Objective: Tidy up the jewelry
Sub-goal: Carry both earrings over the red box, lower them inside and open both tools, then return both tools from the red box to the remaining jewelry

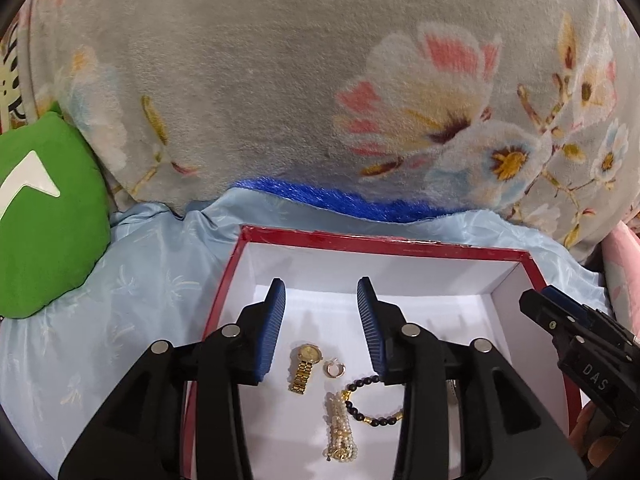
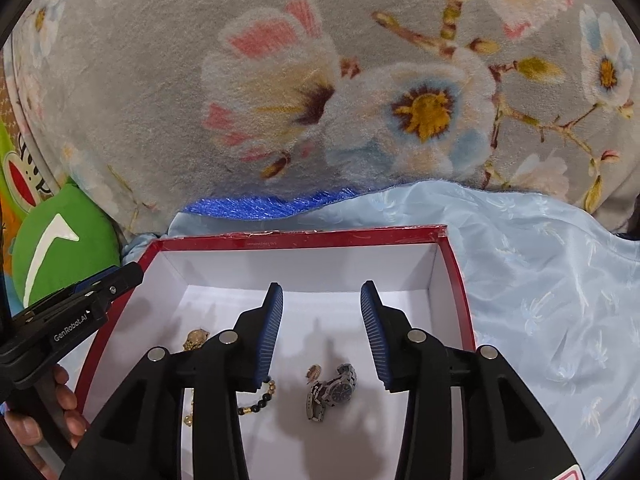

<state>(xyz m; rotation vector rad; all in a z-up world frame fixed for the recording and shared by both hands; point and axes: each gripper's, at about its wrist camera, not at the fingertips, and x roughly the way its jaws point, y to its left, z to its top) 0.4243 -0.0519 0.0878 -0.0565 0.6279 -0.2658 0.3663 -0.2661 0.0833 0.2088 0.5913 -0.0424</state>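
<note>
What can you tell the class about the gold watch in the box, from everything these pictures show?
The gold watch lies flat on the white floor of the red-edged box, round gold face toward the far wall, shiny metal-link band stretched out straight toward the camera. It looks metallic. A small hoop earring sits just beside it, apart. Nothing grips it.

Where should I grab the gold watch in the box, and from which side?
Grip the gold watch across its narrow band just below the round face, coming straight down from above. It lies flat on the box floor, band stretched straight, with the small hoop earring close beside it.
</note>
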